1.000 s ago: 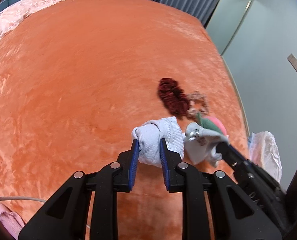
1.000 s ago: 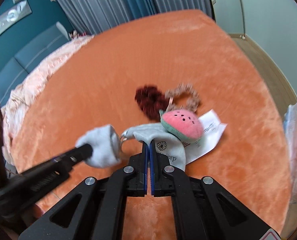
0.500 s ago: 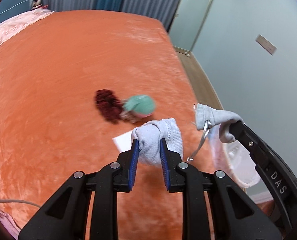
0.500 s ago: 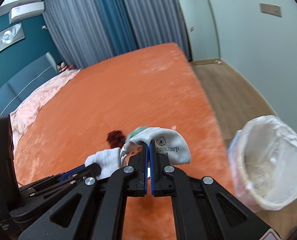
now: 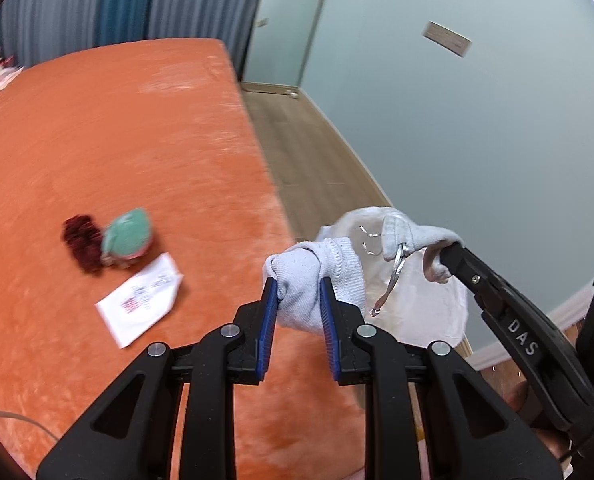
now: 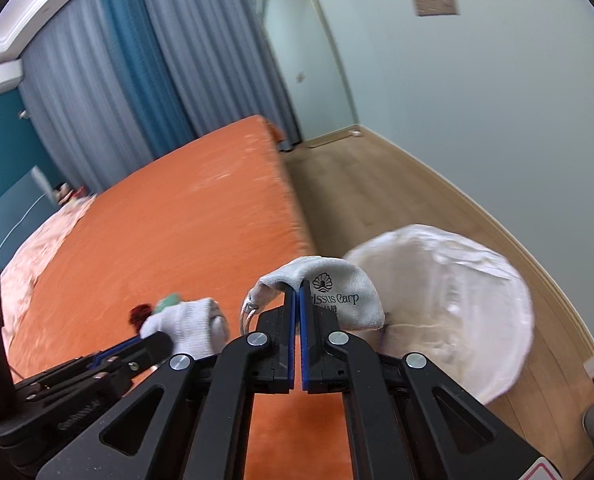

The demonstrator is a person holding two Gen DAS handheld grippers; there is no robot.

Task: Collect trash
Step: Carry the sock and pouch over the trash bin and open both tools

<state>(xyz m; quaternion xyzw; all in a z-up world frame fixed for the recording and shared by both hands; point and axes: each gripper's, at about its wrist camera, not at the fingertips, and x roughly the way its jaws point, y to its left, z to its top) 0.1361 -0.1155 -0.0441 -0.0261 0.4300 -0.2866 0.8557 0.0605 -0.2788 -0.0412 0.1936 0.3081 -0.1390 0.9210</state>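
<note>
1. Left wrist view: my left gripper (image 5: 297, 312) is clamped on a bunched white knit sock (image 5: 313, 284), blue pads sunk into the soft ribbed fabric at centre frame.
2. My right gripper (image 6: 297, 320) is pinched tight on a flat grey cloth pouch with printed lettering (image 6: 333, 296); its silvery drawstring (image 5: 391, 280) dangles loose.
3. A round bin lined with a crinkled white plastic bag (image 6: 457, 300) stands on the wood floor at lower right of the right wrist view, just beside the orange plush bedspread (image 5: 117, 140).
4. My read: carry both pieces fully over the bin mouth before letting go. The light, limp cloth could snag the rim, and the string could catch on a finger.
5. Left on the bedspread, left of frame: a white printed paper slip (image 5: 141, 304), a green plush toy (image 5: 127, 236), a dark red fuzzy scrunchie (image 5: 79, 240).
</note>
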